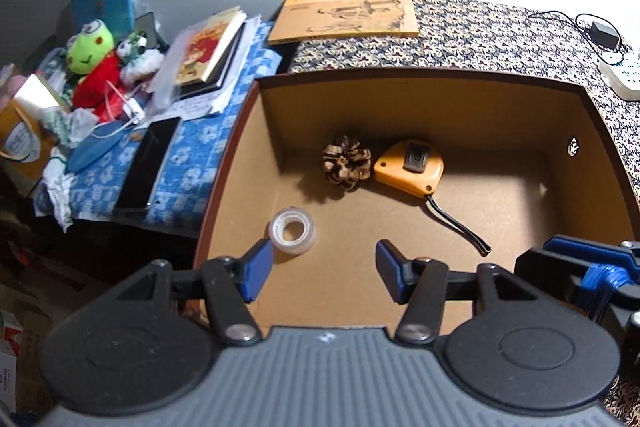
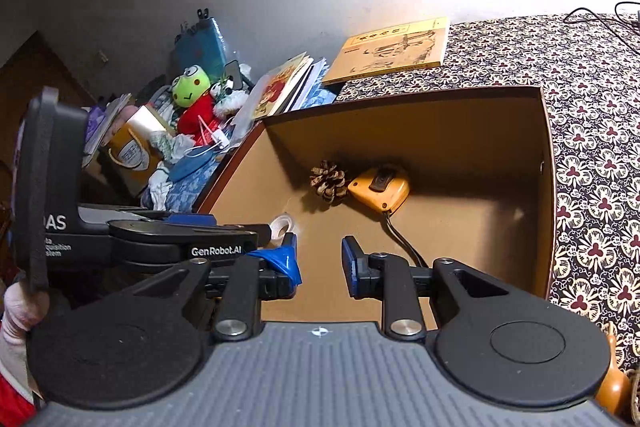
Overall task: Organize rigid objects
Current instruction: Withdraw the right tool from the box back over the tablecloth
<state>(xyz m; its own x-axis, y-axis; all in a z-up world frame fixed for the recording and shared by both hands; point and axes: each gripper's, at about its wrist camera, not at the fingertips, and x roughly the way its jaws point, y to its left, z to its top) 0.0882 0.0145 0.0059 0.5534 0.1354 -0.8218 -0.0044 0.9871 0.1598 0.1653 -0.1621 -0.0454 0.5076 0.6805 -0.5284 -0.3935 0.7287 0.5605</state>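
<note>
An open brown cardboard box [image 1: 420, 107] [image 2: 400, 131] holds a pine cone [image 1: 346, 162] [image 2: 328, 179], an orange tape measure [image 1: 410, 167] [image 2: 380, 189] with a black strap, and a clear tape roll [image 1: 292, 232] [image 2: 282, 225]. My left gripper [image 1: 320, 269] hangs open over the box's near side, with the tape roll just beyond its left finger [image 1: 256, 271]. My right gripper [image 2: 320, 265] is open too, above the box's near edge, empty. The left gripper's body [image 2: 160, 243] shows at the left of the right wrist view.
A yellow book [image 1: 344, 13] [image 2: 396, 49] lies on the patterned cloth [image 1: 480, 35] behind the box. Left of the box are stacked books [image 1: 212, 51], a black phone [image 1: 148, 163], a green frog plush [image 1: 90, 51] [image 2: 192, 87] and clutter. A power strip [image 1: 624, 75] sits far right.
</note>
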